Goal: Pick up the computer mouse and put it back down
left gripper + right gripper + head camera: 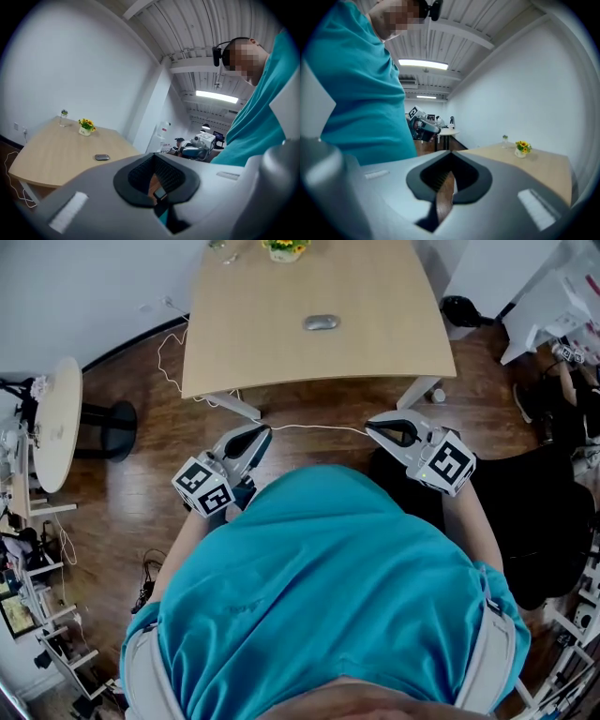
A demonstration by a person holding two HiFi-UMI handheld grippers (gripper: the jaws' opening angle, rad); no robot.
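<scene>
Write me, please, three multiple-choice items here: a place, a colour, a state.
1. Where does the computer mouse lie? A on the floor; B on the table; C on the round side table.
2. What colour are the flowers on the table? A yellow; B red; C blue.
3. How do the jaws of the right gripper stand? A wide apart; B closed on the mouse; C closed, holding nothing.
1 B: it lies on the wooden top. 2 A: yellow petals show. 3 C: its view shows jaws together, empty.
</scene>
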